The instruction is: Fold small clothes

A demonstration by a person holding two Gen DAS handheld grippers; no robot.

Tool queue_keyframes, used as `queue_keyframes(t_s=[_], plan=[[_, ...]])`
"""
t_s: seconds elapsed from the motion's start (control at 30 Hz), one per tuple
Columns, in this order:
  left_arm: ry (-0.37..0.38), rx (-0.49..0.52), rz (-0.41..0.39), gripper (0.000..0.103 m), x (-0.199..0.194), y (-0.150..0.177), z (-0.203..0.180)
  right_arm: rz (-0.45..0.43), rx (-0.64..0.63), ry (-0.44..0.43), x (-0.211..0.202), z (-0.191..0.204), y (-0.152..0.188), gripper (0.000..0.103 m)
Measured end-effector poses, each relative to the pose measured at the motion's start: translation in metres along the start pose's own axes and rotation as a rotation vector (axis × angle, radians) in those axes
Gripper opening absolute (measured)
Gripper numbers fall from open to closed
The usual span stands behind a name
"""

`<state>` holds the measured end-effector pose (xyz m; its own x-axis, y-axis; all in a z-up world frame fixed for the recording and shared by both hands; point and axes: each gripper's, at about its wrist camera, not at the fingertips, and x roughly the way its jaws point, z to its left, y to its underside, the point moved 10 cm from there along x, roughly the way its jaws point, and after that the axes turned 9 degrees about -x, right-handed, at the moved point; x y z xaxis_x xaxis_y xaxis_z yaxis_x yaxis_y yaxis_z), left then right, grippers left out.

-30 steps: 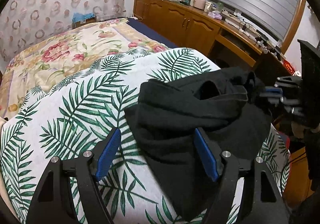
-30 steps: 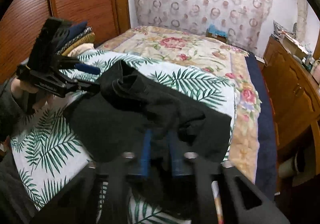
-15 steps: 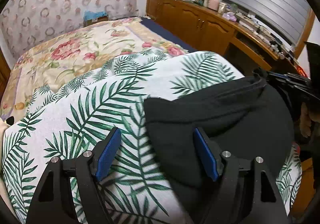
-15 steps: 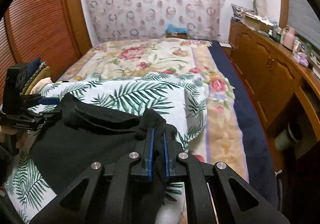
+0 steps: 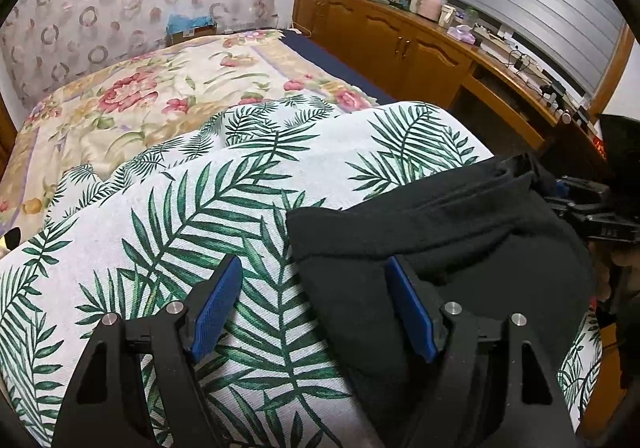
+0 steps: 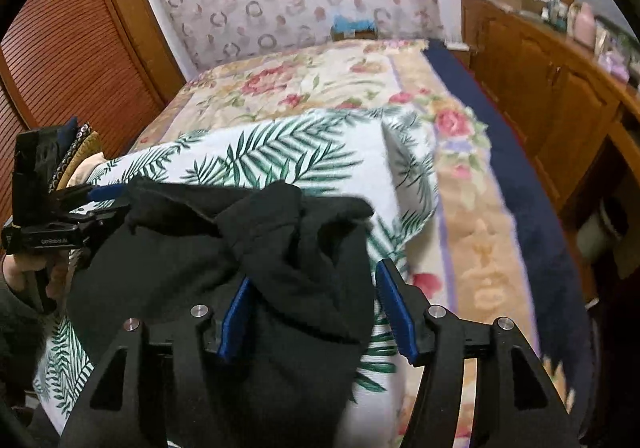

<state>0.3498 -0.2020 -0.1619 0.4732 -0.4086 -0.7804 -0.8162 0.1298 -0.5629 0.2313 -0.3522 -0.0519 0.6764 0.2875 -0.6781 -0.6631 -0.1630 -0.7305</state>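
A black garment lies folded over on the palm-leaf sheet, at the bed's near right corner. My left gripper hovers open over its left edge: one pad is above the black cloth, the other above bare sheet. In the right wrist view the garment bunches into a ridge between the jaws of my right gripper, which are opening. Its left pad still touches the cloth and its right pad stands apart. The left gripper shows at the garment's far side, and the right gripper at the right edge.
A floral bedspread covers the bed beyond the sheet. A stack of folded clothes sits by the louvred wooden door. A long wooden cabinet with clutter on top runs along the right side. A box stands by the far wall.
The right gripper, shut on a fold of the black garment, carried it across and rolled, then opened its jaws. The garment now lies flatter. The left gripper stayed open.
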Motion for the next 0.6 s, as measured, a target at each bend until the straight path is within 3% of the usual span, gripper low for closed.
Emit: queue_keyframes(t_s=[0.07,0.13,0.17,0.37,0.43,0.47,0.6], plan=[[0.014,-0.001,0.000,0.074,0.000,0.000,-0.001,-0.002,0.011,-0.021,0.000,-0.001,-0.003,0.061],[0.060,-0.003,0.001,0.062,0.000,0.000,-0.006,-0.007,0.018,-0.036,0.001,-0.003,-0.006,0.061],[0.075,-0.006,0.003,0.062,0.000,0.001,-0.007,-0.007,0.011,-0.038,0.001,-0.002,-0.006,0.061],[0.092,-0.004,0.006,0.039,0.002,-0.001,-0.015,-0.020,-0.008,-0.047,0.002,0.001,-0.003,0.059],[0.092,-0.007,0.008,0.021,0.004,-0.001,-0.016,-0.033,-0.012,-0.070,0.006,0.006,0.000,0.045],[0.111,-0.006,0.020,0.017,0.004,0.000,-0.018,-0.037,-0.008,-0.077,0.007,0.007,0.001,0.043],[0.130,0.003,0.009,0.012,-0.001,0.001,-0.023,-0.056,-0.016,-0.107,0.005,0.011,0.004,0.015]])
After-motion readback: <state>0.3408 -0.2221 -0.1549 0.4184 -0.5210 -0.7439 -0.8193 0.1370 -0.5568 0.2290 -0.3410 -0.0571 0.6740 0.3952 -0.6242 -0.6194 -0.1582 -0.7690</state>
